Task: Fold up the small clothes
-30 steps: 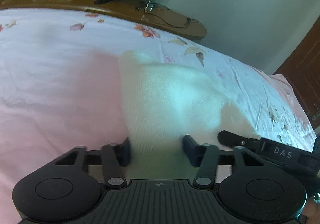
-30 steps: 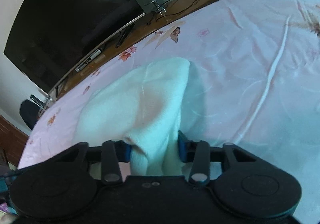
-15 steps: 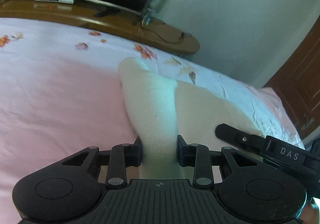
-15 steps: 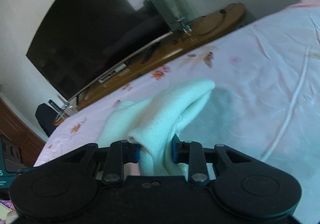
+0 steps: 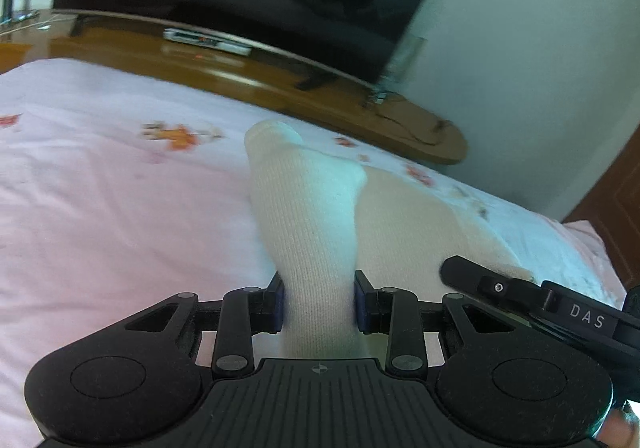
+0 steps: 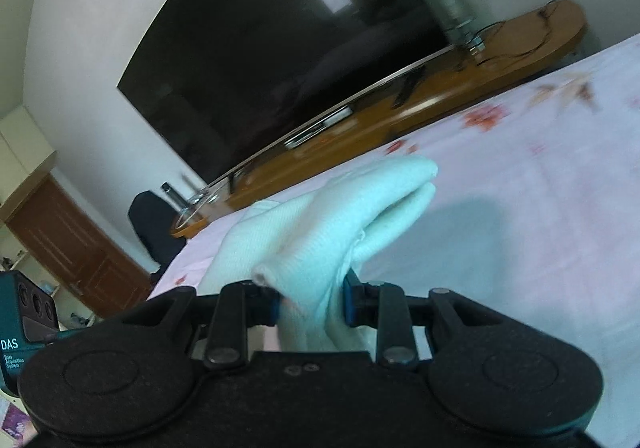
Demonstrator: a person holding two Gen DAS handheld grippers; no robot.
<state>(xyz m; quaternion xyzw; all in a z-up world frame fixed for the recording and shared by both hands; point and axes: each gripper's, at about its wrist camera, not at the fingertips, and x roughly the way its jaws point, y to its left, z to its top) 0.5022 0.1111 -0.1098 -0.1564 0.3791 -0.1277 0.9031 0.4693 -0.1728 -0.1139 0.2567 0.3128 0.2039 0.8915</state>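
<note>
A small white knitted garment (image 5: pixel 312 208) is lifted off the pink bedsheet (image 5: pixel 100 216), bunched between both grippers. In the left wrist view my left gripper (image 5: pixel 319 304) is shut on one edge of the cloth, blue pads pressing it from both sides. The right gripper's black finger shows at the lower right there (image 5: pixel 520 300). In the right wrist view my right gripper (image 6: pixel 310 300) is shut on another edge of the white garment (image 6: pixel 348 220), whose folded end sticks forward above the bedsheet (image 6: pixel 520 228).
A wooden TV bench (image 5: pixel 240 76) runs along the far edge of the bed, with a large dark television (image 6: pixel 288 48) above it and cables on its end. A brown door (image 6: pixel 68 252) and a dark chair (image 6: pixel 156 224) stand beyond the bed.
Both grippers closed tighter on the white garment, then lifted it and carried it toward the far edge of the bed. The cloth now hangs narrower, and the television fills more of both views.
</note>
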